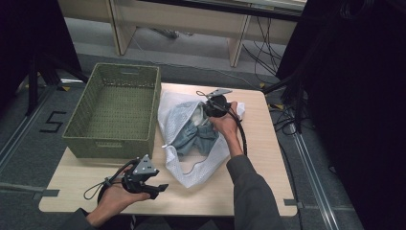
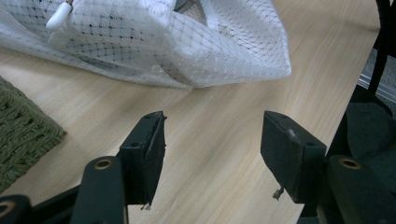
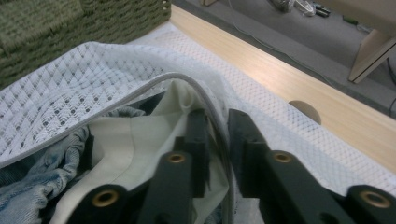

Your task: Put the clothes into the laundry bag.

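Black jaws of the right gripper stand nearly together on the grey-corded rim of the white mesh laundry bag, one jaw inside the opening and one outside, so the mesh edge is pinched between them at the middle of the right gripper view. To do this step well, I judge the grip should stay on the corded hem and not on loose netting, and the pull should go up and away from the clothes so the mouth opens wide without dragging the whole bag across the pale wooden table. Inside the bag lie a crumpled blue denim garment and a cream-white cloth, both just below the pinched rim. In the high view the bag sits at the centre of the frame, touching the right side of the olive-green woven basket, which holds nothing that I can see. Lower left in that view, the left gripper hangs with its jaws apart over bare tabletop, just short of the bag's near corner, holding nothing.
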